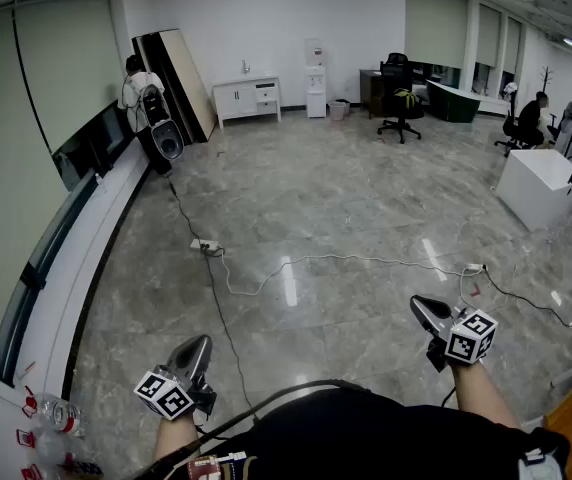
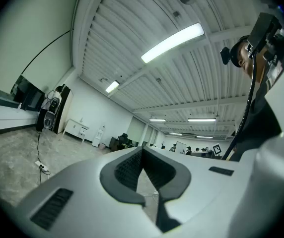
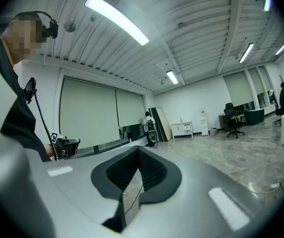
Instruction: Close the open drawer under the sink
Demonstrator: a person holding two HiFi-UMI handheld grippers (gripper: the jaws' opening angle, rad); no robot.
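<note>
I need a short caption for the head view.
Shut, empty left gripper and right gripper held above a floor with cables.

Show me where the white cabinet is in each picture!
Head view: cabinet near the top, slightly left of centre.
Left gripper view: cabinet small, left of centre, at mid-height.
Right gripper view: cabinet small, right of centre, at mid-height.
Shared landmark: the water dispenser stands just right of it in all three.

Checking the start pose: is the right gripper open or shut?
Shut. In its own view the right gripper has both jaw tips touching at the far end, with nothing held between them.
</note>
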